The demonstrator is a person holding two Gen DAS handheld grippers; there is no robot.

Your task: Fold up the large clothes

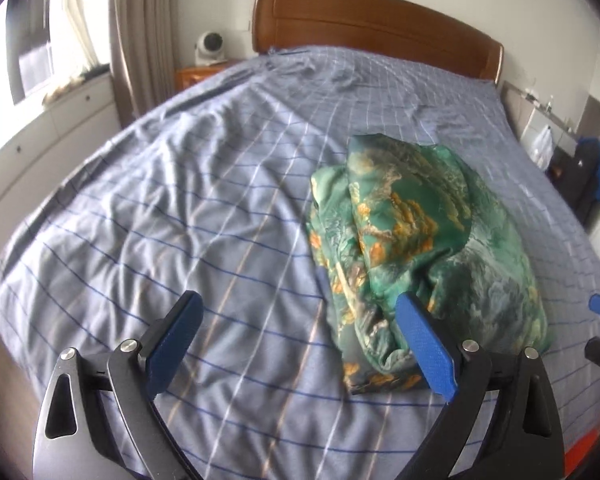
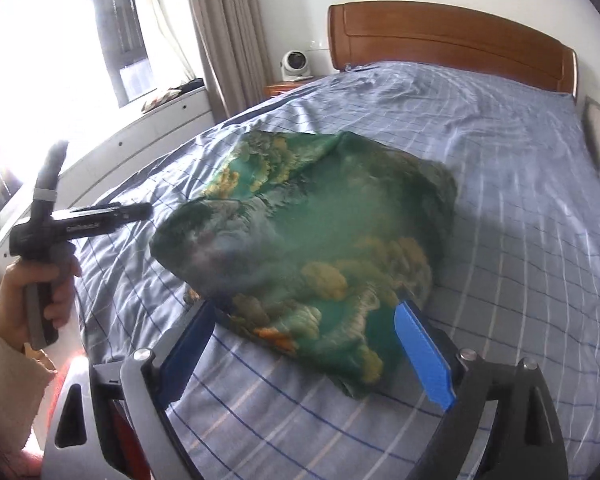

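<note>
A green garment [image 1: 420, 240] with orange and yellow print lies as a folded, rumpled bundle on the blue-grey checked bed sheet [image 1: 160, 208]. My left gripper [image 1: 298, 300] hangs open over the sheet just left of the bundle, its right finger [image 1: 424, 344] in front of the bundle's near left edge. In the right wrist view the garment [image 2: 320, 232] looks blurred, and my right gripper [image 2: 304, 312] stands open with the bundle's near edge showing between its fingers; the pads do not press on it. A hand [image 2: 32, 292] holds the left gripper's handle at the left.
A wooden headboard [image 1: 372, 24] closes the far end of the bed. A bedside table with a small white fan [image 1: 210, 46], a curtain [image 1: 140, 40] and a white window cabinet [image 1: 52, 128] stand at the left. Dark and blue items [image 1: 592, 176] sit at the right.
</note>
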